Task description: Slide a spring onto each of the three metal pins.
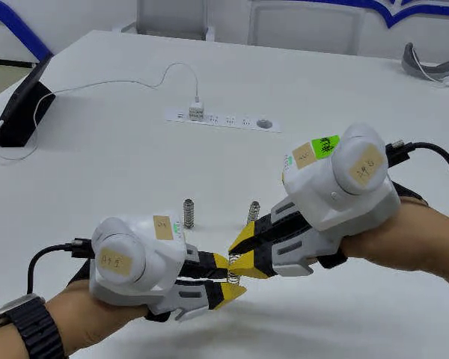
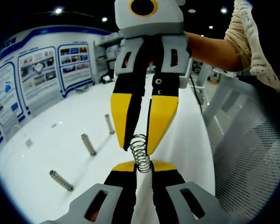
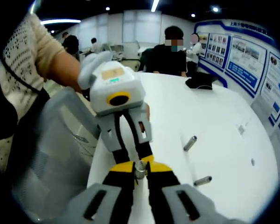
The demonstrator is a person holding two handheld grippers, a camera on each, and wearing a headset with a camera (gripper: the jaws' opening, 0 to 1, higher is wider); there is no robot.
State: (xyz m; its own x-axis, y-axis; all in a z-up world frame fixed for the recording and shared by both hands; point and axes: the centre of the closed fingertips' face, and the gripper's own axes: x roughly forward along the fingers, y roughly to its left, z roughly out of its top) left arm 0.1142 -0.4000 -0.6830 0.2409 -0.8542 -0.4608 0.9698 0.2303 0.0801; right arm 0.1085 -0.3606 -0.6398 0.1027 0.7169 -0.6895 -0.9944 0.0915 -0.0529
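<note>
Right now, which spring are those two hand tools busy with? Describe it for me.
On the white table, look at its near side, where the left gripper and the right gripper meet tip to tip. The spring is the one pinched between their yellow jaws; the other springs stand farther back, untouched.

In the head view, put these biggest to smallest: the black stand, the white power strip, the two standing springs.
1. black stand, the bulkiest.
2. white power strip, longer but much thinner.
3. left spring and right spring, too alike to rank, smallest though nearest the camera.
</note>
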